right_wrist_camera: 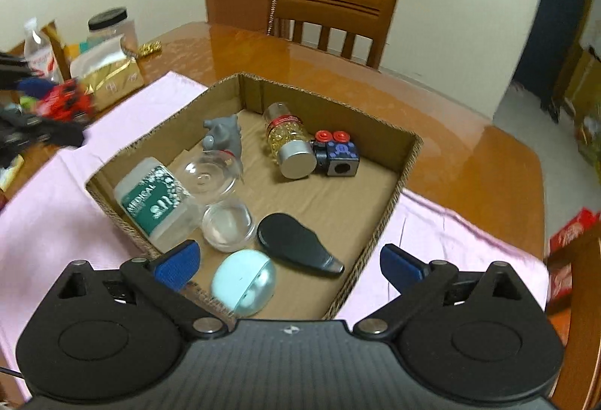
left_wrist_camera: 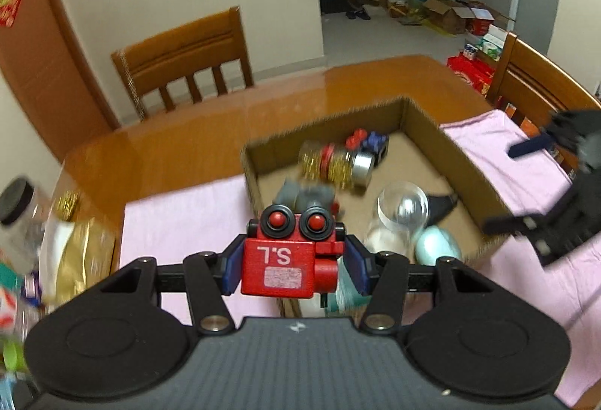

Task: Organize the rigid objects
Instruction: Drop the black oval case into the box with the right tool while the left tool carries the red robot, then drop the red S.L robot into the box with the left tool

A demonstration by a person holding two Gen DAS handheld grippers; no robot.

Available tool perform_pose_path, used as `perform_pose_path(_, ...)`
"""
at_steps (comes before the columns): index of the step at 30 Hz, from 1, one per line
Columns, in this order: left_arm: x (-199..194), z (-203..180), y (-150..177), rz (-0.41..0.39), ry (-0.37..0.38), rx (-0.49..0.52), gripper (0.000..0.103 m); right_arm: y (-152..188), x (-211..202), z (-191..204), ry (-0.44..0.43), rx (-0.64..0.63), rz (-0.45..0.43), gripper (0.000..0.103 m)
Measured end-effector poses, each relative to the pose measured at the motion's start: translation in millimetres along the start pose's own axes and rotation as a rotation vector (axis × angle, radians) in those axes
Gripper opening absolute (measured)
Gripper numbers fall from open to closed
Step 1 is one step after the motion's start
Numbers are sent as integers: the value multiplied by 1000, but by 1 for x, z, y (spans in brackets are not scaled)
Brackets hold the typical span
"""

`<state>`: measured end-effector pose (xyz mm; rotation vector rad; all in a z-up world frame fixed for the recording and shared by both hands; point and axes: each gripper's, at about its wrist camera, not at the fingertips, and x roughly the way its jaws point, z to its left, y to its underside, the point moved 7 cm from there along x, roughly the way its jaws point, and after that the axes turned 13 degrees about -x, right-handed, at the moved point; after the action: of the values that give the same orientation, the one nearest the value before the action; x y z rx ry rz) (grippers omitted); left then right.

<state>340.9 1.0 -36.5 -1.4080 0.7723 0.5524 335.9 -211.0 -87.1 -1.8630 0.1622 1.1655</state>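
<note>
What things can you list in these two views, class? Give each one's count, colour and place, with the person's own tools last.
box: 1, brown cardboard, on the cloth
cloth: 1, pink, on the table
table: 1, glossy brown
red robot: 1, in the left gripper
blue robot: 1, in the box, far side
bead bottle: 1, gold with silver cap, lying beside blue robot
grey figure: 1, box, far left
green-label bottle: 1, box, near left
clear lids: 2, box middle
black paddle: 1, box, near side
egg: 1, pale blue, box, near edge
chairs: 2, wooden
left gripper: blue fingers shut on red robot
right gripper: open, over box
</note>
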Motion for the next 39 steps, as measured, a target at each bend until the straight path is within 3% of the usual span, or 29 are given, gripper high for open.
perform_pose_path(6, 26, -23, -40, 12, 70, 52, 54, 14, -22, 5, 68, 72, 15, 103)
perform_pose_path(13, 60, -65, -71, 51, 165, 130, 54, 41, -35, 17, 67, 187, 44, 103)
perform_pose_path(26, 128, -124, -65, 174, 263, 260, 54, 71, -41, 20, 121, 308, 85, 103)
perform_pose_path(28, 132, -126, -67, 171, 265, 262, 57, 75, -42, 19, 131, 324, 90, 103)
perform_pose_path(30, 133, -129, -69, 147, 266, 268, 80, 79, -43, 18, 135, 340, 95, 103)
perform_pose_path(31, 131, -129, -71, 129, 265, 269, 83, 80, -44, 18, 139, 346, 97, 103)
perform_pose_path(39, 107, -113, -77, 69, 239, 245, 92, 81, -45, 22, 146, 339, 102, 103)
